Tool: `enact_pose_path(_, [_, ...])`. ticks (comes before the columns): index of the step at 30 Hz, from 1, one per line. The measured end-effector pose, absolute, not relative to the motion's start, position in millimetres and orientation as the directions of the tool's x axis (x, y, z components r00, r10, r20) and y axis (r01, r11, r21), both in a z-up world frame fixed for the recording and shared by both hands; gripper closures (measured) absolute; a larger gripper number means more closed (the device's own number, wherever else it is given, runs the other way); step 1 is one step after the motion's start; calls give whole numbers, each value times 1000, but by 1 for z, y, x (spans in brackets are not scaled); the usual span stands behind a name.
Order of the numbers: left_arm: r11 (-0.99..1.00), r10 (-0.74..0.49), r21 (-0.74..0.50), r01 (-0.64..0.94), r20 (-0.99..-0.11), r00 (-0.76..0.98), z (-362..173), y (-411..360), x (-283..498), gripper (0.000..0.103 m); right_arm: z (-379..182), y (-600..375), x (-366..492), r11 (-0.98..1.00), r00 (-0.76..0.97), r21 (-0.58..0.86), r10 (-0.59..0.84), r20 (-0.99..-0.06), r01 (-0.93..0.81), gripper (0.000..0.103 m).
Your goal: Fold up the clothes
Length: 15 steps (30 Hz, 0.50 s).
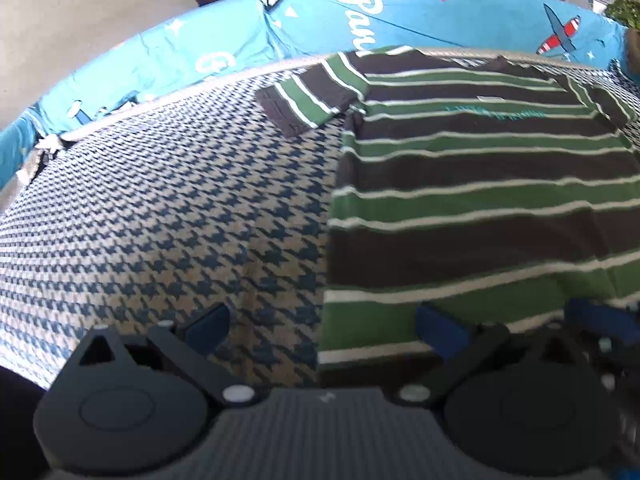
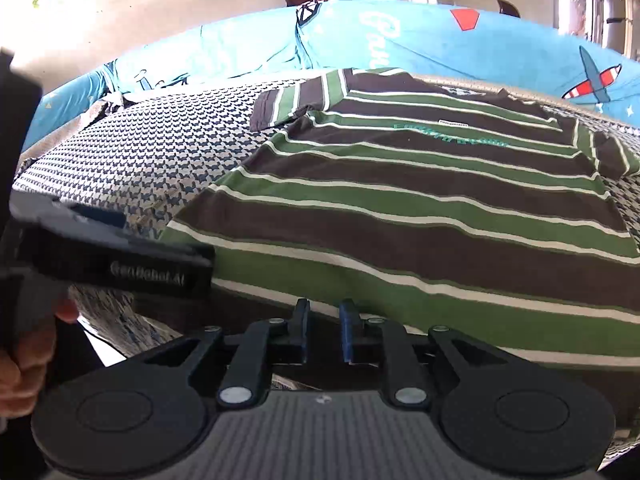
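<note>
One striped T-shirt [image 2: 400,208] is spread flat on the houndstooth cover [image 1: 160,208], sleeves out, presumably so its hem can be lifted for a first fold. Left gripper [image 1: 324,326] is held wide apart, straddling the shirt's lower left corner, nothing clamped. Right gripper [image 2: 325,330] is seen slightly parted at the hem edge; no cloth is pinched between its pads.

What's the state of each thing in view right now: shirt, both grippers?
Green, brown and white striped T-shirt: spread flat on houndstooth cloth, unfolded, sleeves out.
Left gripper: open wide, straddling the shirt's near corner, not pinching.
Right gripper: open a little, at the hem, nothing pressed.
</note>
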<state>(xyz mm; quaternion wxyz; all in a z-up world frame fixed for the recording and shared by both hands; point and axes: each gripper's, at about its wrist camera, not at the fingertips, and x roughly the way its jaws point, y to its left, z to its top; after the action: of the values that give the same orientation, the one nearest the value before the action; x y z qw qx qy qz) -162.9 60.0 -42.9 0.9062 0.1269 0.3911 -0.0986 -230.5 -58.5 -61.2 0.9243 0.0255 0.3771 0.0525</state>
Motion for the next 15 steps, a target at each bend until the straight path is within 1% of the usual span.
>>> enact_pose_path(2, [953,-86,138,270,-730,678,-41,60,-161,0,-63,-54,-232,986,675,112,164,-720,-120,86])
enact_pose_path(3, [955,-90,131,267,-729,679,-40,60,-160,0,-65,-52,-232,984,656,123,180,-733,-132,89])
enact_pose_path(6, [952,-111,117,284,-731,673,-37,52,-158,0,-65,-51,-232,979,628,127,199,-753,-157,89])
enact_pose_path(8, [947,-119,121,298,-730,673,-35,46,-154,0,-62,-56,-231,972,607,165,234,-760,-168,89])
enact_pose_path(10, [941,-125,129,314,-727,675,-33,38,-150,0,-56,-63,-232,972,624,175,235,-745,-157,89])
enact_pose_path(15, [931,-163,106,350,-735,658,-29,21,-135,0,-30,-94,-225,987,708,140,158,-688,-83,89])
